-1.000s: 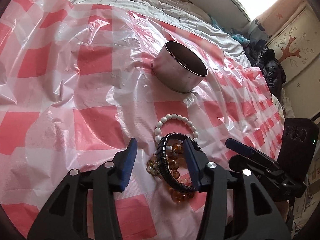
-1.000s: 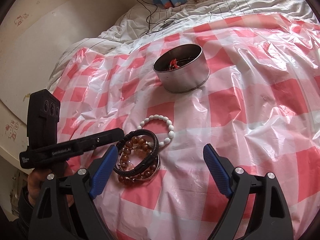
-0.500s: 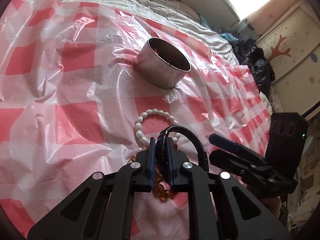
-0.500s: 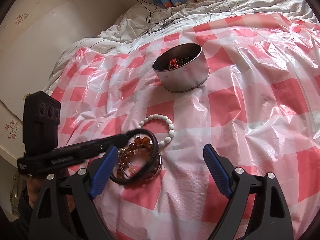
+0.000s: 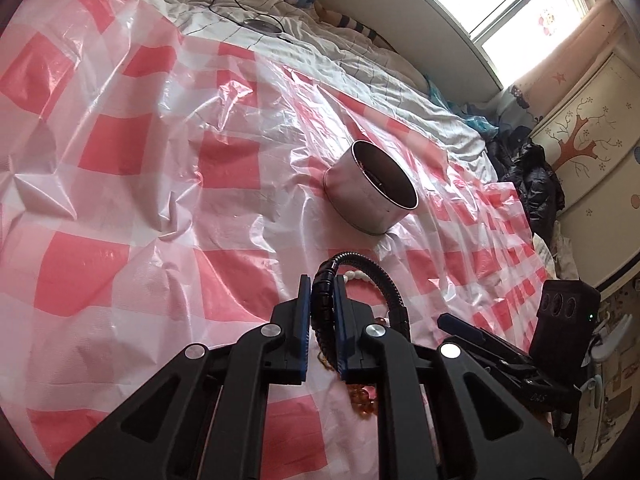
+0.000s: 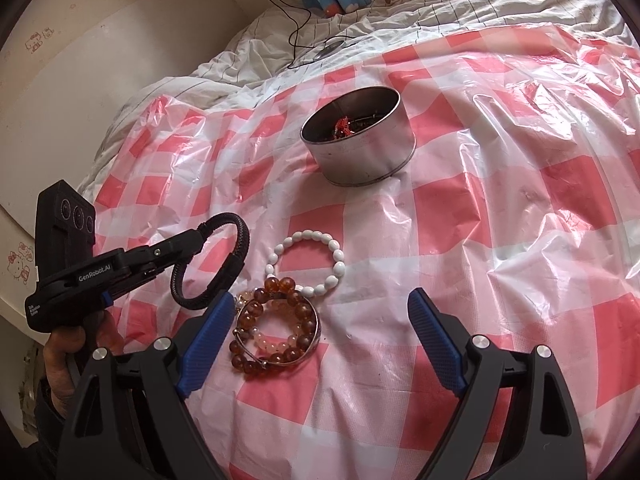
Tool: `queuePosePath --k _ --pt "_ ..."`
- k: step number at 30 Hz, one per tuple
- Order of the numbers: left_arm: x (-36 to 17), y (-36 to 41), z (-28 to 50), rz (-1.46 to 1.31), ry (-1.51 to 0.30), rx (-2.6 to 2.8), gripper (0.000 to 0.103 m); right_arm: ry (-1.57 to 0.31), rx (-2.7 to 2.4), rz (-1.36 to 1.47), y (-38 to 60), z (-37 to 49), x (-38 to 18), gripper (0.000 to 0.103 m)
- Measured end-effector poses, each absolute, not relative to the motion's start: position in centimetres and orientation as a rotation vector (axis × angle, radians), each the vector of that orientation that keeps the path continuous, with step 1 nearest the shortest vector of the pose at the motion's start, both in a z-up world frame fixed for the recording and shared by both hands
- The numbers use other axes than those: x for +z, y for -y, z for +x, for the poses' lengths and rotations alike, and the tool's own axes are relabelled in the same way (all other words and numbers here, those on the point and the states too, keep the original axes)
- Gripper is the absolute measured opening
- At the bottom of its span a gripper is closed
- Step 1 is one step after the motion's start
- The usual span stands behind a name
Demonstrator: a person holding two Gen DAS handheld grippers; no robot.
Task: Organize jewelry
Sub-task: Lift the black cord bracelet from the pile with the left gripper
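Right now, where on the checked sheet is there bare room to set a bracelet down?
Bare sheet lies to the right of the metal tin and the white bead bracelet, and between those two. It is crowded lower left, where the amber bead bracelets overlap beside the left gripper holding the black bracelet.

Black bracelet between left fingers

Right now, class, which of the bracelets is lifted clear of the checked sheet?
The black braided bracelet, pinched in the left gripper. The white bead bracelet and the amber bead bracelet lie flat on the sheet.
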State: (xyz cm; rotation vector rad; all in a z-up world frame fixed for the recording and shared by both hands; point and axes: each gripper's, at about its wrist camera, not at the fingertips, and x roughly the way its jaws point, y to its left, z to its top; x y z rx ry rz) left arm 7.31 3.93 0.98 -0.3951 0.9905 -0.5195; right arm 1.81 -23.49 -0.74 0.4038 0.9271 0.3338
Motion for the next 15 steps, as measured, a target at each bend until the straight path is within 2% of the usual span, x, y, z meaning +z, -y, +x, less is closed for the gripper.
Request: queuePosePath --k 15 --pt "-0.5 -5.7 7.7 -0.375 -1.034 -0.443 0.010 -0.916 0.365 0.397 23.2 1.4 -0.5 0.085"
